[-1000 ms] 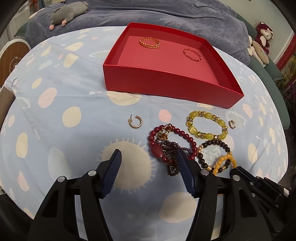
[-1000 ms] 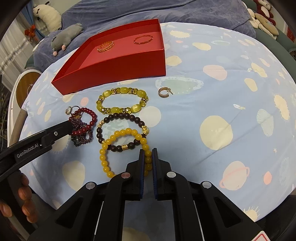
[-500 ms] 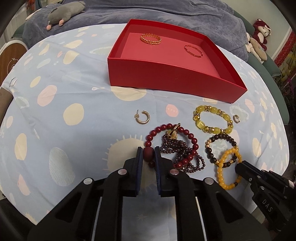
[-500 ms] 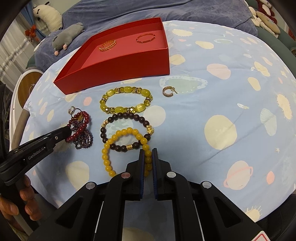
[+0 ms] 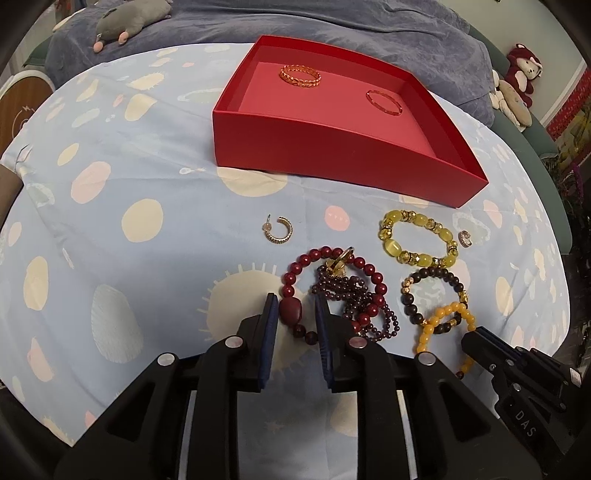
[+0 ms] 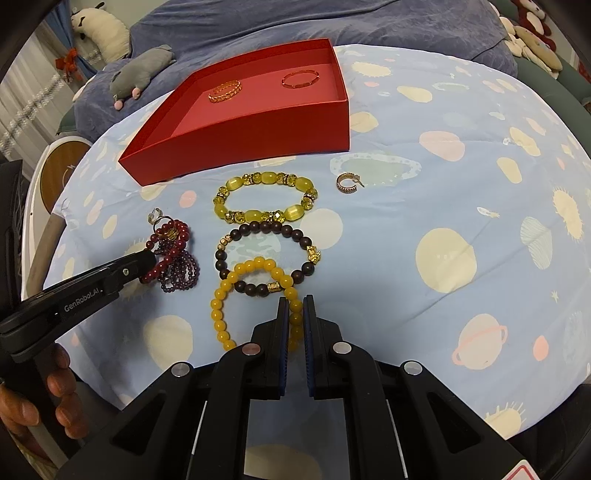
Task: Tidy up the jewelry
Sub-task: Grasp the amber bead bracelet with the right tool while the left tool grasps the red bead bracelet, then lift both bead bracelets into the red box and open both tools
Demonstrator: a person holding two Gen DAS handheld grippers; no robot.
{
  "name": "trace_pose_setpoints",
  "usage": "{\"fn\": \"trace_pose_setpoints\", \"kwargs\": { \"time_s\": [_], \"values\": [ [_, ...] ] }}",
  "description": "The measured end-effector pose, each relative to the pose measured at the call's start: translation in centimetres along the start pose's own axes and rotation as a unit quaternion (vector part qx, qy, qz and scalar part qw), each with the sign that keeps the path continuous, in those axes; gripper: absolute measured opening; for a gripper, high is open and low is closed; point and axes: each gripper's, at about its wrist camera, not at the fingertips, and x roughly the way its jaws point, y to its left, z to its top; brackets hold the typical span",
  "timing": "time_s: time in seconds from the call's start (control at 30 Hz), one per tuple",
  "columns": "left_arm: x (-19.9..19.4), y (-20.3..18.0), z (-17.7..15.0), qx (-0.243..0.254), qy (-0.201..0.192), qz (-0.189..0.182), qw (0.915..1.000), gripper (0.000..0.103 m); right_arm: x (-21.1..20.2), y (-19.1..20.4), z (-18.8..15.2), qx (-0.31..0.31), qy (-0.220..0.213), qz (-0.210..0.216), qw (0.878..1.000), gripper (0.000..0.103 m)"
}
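Note:
A red box [image 5: 332,147] holds a gold chain bangle [image 5: 300,75] and a thin red bangle [image 5: 384,102]. In front of it lie a dark red bead bracelet [image 5: 332,280] tangled with purple beads, a yellow stone bracelet [image 5: 419,238], a dark brown bead bracelet [image 5: 434,291], an amber bead bracelet [image 6: 255,295] and a gold hoop earring [image 5: 279,230]. My left gripper [image 5: 293,312] is shut on the dark red bracelet's big bead. My right gripper [image 6: 295,315] is shut on the amber bracelet's near side.
A second small hoop earring [image 6: 347,182] lies right of the yellow bracelet. The table has a blue planet-print cloth [image 6: 461,221]. A grey plush [image 5: 129,20] and blue blanket lie behind the box. A round wooden stool [image 6: 61,170] stands at the left.
My left gripper went from wide open to shut on the dark red bracelet's big bead, and now the jaws stand slightly wider around it. The right gripper has stayed put.

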Motion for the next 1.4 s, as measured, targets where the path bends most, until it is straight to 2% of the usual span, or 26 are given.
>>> {"fn": "trace_pose_setpoints", "kwargs": {
  "time_s": [0.07,0.13,0.5,0.83,0.97,1.13,1.4],
  "values": [
    [0.1,-0.2,0.1,0.007,-0.003,0.002,1.0000,0.019,0.0,0.0,0.0,0.000,0.000,0.000,1.000,0.007],
    [0.2,-0.3,0.2,0.008,0.000,-0.004,1.0000,0.012,0.0,0.0,0.0,-0.001,0.001,0.000,1.000,0.007],
    [-3.5,-0.9,1.5,0.009,-0.031,-0.030,0.9990,0.012,-2.0,0.8,0.9,-0.006,-0.022,0.015,1.000,0.007],
    [-7.6,-3.2,3.7,0.039,-0.055,-0.062,0.9957,0.012,-5.6,1.5,3.3,-0.018,-0.056,0.025,0.998,0.007],
    [-8.6,-4.2,5.4,0.055,-0.066,-0.074,0.9935,0.012,-7.0,1.5,6.0,-0.026,-0.075,0.024,0.997,0.007],
    [-8.9,-4.9,9.3,0.065,-0.078,-0.089,0.9908,0.012,-7.5,1.3,10.7,-0.029,-0.098,0.030,0.994,0.007],
    [-6.1,-4.5,15.6,0.057,-0.087,-0.107,0.9888,0.012,-4.1,2.5,17.9,-0.039,-0.100,0.041,0.993,0.007]
  ]
}}
